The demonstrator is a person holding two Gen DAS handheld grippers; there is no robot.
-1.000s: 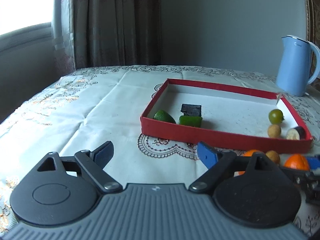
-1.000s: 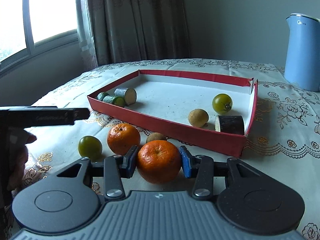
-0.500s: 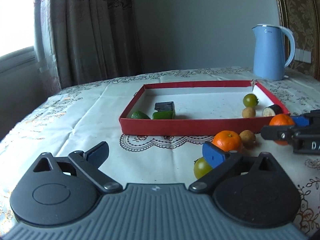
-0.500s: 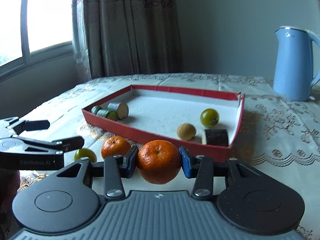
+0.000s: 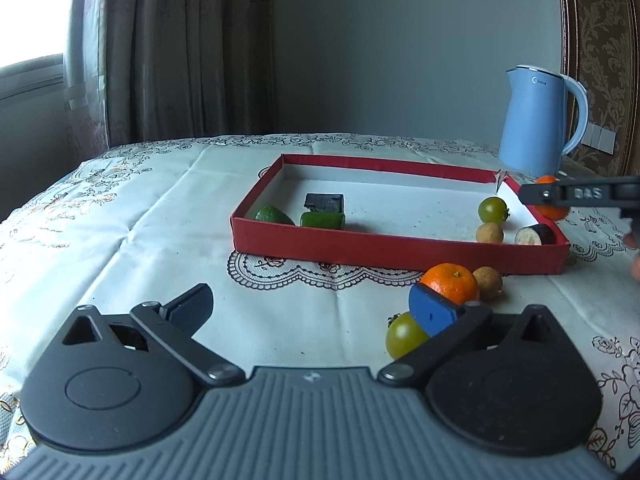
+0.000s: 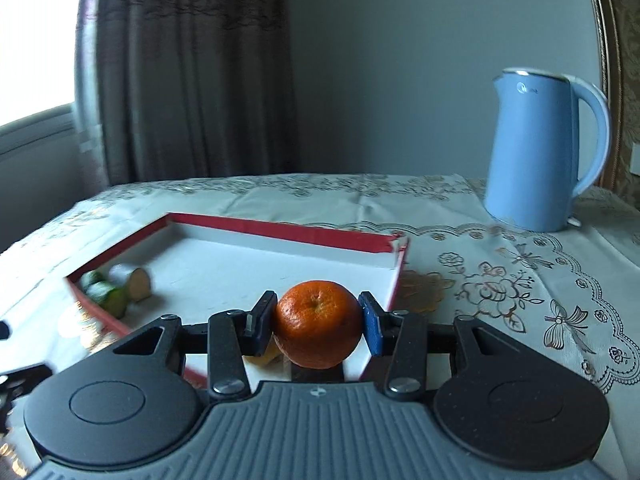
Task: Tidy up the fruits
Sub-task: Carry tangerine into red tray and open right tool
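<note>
Now the right gripper [image 6: 316,322], jaws clamped on the orange [image 6: 317,323], has lifted over the red tray [image 6: 280,231]; left gripper [image 5: 312,306] jaws opening, empty.

A pale blue electric kettle [image 6: 538,152] with a curved handle stands upright on the far right of the surface [image 5: 140,240], which is covered by a cream cloth printed with dark lace scrolls and gold flowers. Behind the surface, heavy brown patterned curtains [image 5: 180,48] hang beside a bright window [image 5: 32,12] on the left, and a plain grey-blue wall [image 5: 380,48] fills the middle. On the far right runs a strip of ornate damask wallpaper [image 5: 604,40], with white wall switches [image 5: 600,138] low beside the kettle.
</note>
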